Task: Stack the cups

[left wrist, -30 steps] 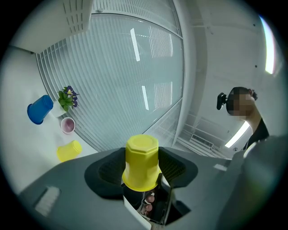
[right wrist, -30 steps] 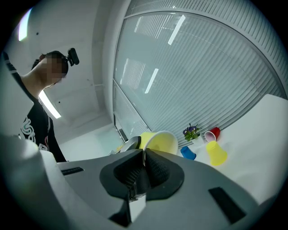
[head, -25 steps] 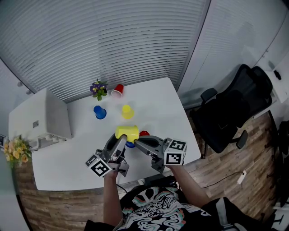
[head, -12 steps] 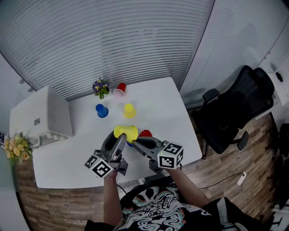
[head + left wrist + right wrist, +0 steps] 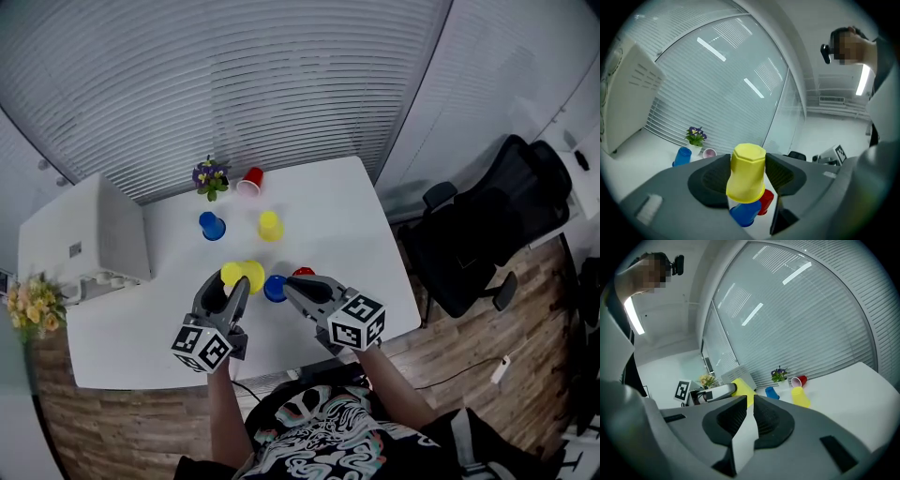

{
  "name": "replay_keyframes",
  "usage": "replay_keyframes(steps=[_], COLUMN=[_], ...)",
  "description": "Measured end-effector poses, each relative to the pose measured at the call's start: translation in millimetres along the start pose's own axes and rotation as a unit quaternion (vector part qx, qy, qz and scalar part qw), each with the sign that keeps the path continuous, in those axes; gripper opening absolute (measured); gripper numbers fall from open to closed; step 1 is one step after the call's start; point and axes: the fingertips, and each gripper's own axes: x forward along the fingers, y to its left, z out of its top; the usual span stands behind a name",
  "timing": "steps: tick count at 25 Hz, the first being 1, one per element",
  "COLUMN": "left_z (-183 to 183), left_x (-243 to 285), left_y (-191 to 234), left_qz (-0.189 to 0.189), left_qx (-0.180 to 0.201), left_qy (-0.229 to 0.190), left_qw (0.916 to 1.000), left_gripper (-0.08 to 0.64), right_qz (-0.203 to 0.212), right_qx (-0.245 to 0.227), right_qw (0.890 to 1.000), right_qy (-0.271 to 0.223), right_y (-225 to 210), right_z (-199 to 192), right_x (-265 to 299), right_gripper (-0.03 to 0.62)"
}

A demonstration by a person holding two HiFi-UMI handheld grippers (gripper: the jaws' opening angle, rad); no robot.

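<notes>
While the right gripper (image 5: 750,401) fingers (image 5: 773,420) have just parted, empty, the left gripper (image 5: 748,159) fingers (image 5: 710,180) clamp the yellow cup (image 5: 746,180) beside the blue cup (image 5: 275,288), presumably for stacking.

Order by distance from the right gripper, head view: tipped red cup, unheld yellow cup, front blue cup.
1. Front blue cup, left of the right gripper; its empty fingers have just been opening.
2. Unheld yellow cup, mid-table.
3. Tipped red cup, far edge.
</notes>
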Motion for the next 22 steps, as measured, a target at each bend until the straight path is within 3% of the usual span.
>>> replay_keyframes(steps=[4,11,16,22], left_z=[-21.9,-40.7,-61.6,-87.2], left_x=[2.9,1.3,-1.7,-5.8], left_y=[3.2,14.6,23.0,31.0], left_qz=[0.017,0.032,0.052,0.068], left_qx=[0.052,0.062,0.113,0.141], left_qy=[0.048,0.074,0.120,0.150], left_qw=[0.9973,0.9949,0.9848,0.9762], left_gripper=[0.219,0.222,0.224,0.227], right_qz=[-0.012,-0.026,-0.031,-0.038], right_qx=[0.003,0.005,0.008,0.012], right_qw=[1.000,1.000,0.999,0.999], right_qy=[-0.002,-0.002,-0.001,0.000], right_y=[-10.1,-20.1,-24.7,-29.1], right_z=[0.9,0.7,-0.3,-2.5], right_x=[-4.8,-7.0,-7.6,-9.3], right_gripper=[0.043,0.040,0.037,0.034])
